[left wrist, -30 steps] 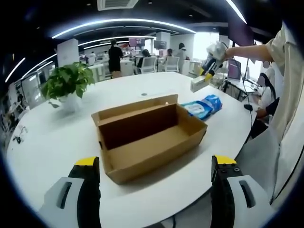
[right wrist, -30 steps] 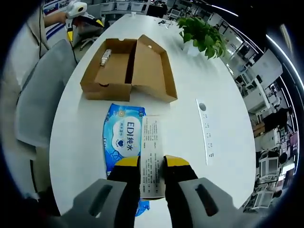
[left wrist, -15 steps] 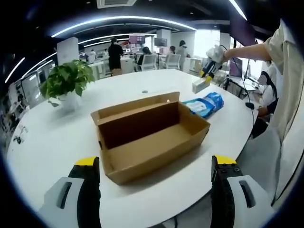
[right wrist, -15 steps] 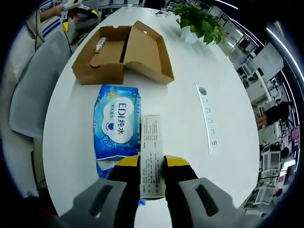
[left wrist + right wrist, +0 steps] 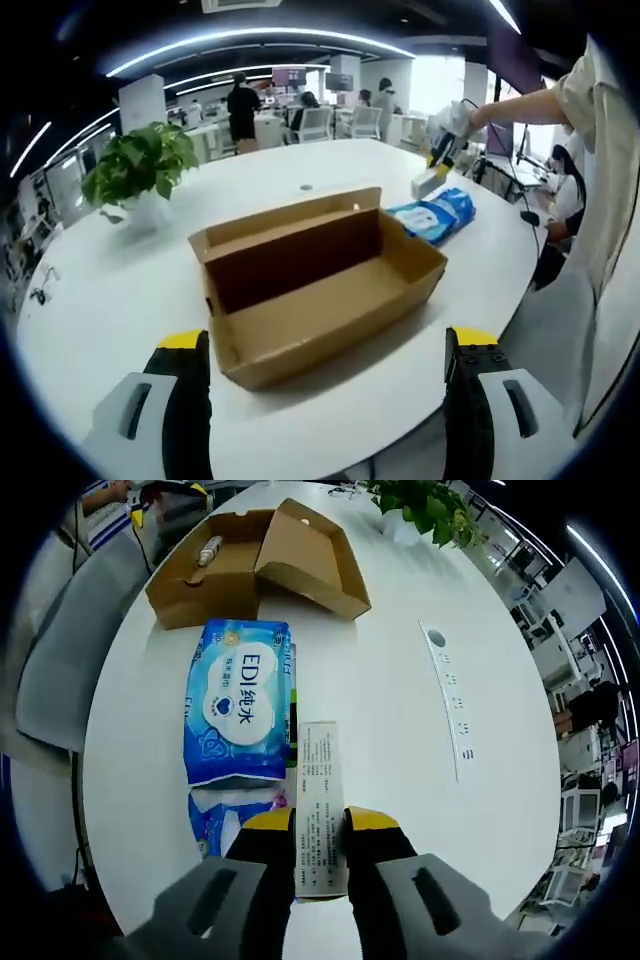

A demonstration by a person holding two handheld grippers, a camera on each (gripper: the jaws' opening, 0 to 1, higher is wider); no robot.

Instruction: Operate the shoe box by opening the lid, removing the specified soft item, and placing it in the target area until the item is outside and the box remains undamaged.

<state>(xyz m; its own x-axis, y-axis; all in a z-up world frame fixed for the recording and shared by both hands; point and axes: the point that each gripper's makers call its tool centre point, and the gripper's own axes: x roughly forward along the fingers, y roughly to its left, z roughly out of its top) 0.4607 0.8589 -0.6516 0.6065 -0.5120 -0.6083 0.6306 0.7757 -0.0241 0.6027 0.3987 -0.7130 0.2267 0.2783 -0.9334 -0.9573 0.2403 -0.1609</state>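
Right gripper (image 5: 320,825) clamps a white carton (image 5: 320,805) above the wipes pack (image 5: 238,712); left gripper (image 5: 330,350) gapes, released, before the open box (image 5: 318,282), perhaps holding a small bottle (image 5: 208,550).

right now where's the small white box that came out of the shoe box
The white box is clamped in the right gripper, held over the table just right of the blue wipes pack, away from the shoe box.

open shoe box (image 5: 315,285) on table (image 5: 110,290) — wipes pack (image 5: 432,214) just beside, plant (image 5: 140,172) behind.
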